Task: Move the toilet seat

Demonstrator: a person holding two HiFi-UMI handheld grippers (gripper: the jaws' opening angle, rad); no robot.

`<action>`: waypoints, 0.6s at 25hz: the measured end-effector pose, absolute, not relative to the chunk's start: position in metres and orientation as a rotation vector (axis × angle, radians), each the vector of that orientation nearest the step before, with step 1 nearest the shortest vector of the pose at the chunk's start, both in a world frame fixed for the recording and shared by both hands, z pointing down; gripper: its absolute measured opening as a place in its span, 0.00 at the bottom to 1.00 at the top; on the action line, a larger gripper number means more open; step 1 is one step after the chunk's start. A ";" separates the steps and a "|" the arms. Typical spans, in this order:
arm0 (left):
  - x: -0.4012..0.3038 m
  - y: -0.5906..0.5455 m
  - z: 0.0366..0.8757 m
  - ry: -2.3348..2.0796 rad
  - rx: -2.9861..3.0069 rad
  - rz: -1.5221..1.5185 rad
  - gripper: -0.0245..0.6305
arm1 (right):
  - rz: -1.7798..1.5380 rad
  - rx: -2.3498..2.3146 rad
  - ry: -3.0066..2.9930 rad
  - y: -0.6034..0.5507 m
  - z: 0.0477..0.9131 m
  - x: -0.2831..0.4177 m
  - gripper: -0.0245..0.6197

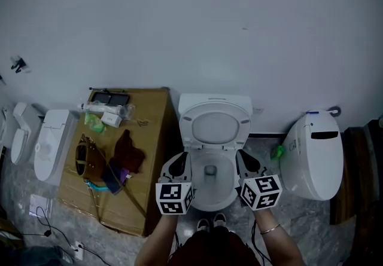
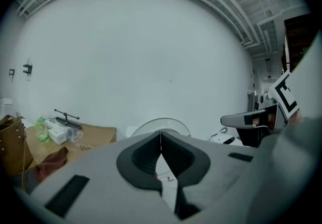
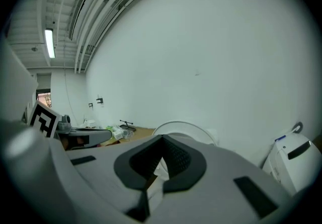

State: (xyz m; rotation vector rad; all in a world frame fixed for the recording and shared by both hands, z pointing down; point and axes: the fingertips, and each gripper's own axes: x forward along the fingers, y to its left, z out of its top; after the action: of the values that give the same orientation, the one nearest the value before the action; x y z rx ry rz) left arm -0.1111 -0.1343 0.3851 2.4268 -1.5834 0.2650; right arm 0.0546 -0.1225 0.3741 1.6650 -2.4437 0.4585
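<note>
Toilet seat (image 1: 186,128) stands raised against the tank (image 1: 215,100) at the bowl's (image 1: 210,202) back edge, with left gripper (image 1: 178,164) and right gripper (image 1: 248,162) pinched shut, empty, beside its rims; further handling wants an even two-sided grip, lest it slam.

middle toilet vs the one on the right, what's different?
Middle toilet has its lid raised and bowl open; right toilet is shut. Middle toilet's lid is plain white; right toilet carries a dark slot on top. Middle toilet faces the person squarely; right toilet sits slightly turned. Both are white and back onto the same wall.
</note>
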 end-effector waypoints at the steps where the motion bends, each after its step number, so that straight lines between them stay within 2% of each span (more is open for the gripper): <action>1: -0.112 -0.131 0.383 -1.581 2.432 0.264 0.08 | 0.448 1.666 -2.442 -0.118 0.373 0.053 0.06; 15: -0.124 -0.074 0.362 -1.569 2.499 0.250 0.08 | 0.377 1.685 -2.453 -0.060 0.354 0.040 0.06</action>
State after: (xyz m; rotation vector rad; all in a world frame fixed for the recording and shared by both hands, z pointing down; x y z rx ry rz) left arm -0.1242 -0.0742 0.3619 2.4988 -1.5688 0.2497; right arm 0.0398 -0.0598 0.3541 1.6853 -2.4531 0.3767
